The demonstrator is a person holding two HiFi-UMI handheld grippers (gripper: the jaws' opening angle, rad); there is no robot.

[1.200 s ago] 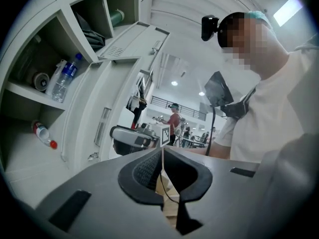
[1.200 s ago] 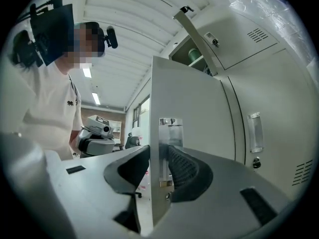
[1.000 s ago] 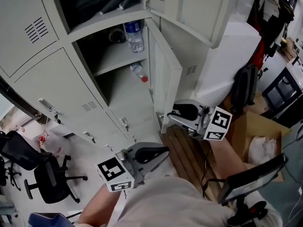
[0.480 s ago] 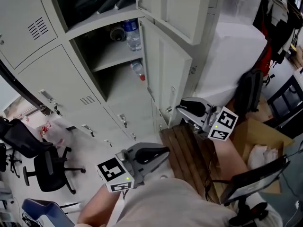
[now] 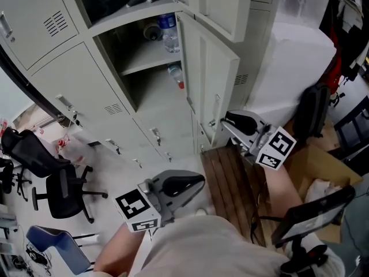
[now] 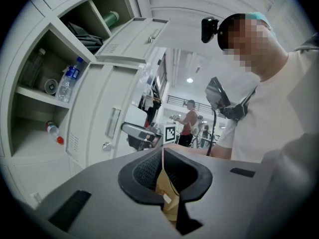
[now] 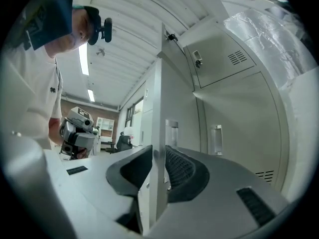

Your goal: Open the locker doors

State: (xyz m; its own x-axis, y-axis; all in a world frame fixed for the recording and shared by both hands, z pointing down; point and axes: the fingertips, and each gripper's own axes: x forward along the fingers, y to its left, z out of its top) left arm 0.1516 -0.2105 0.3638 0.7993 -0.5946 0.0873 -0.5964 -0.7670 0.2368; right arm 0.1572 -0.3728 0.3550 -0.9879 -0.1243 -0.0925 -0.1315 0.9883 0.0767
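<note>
1. Though the water bottle (image 5: 168, 30) on the upper shelf of the open compartment wears a blue label, its print is too small for me to read. The cubes on my two grippers carry only black-and-white square markers.
2. A second bottle with a red cap (image 5: 177, 77) lies on the level below it.
3. On the floor, a black office chair (image 5: 60, 192) stands at the left. Wooden slats (image 5: 230, 183) lie just below the door, with a cardboard box (image 5: 314, 166) and a black backpack (image 5: 314, 111) to the right.
4. My right gripper (image 7: 158, 156) is clamped on the free edge of the locker door (image 5: 219, 79), and that edge runs straight up between the pads.
5. My left gripper (image 6: 163, 156) hangs low, well apart from the lockers, its jaws pressed together on a tan scrap (image 6: 167, 193).
6. That door is pale grey metal and swung out to the right of its compartment. The upper door (image 5: 222, 2) also stands open, while the lockers at the left (image 5: 75, 79) are shut.
</note>
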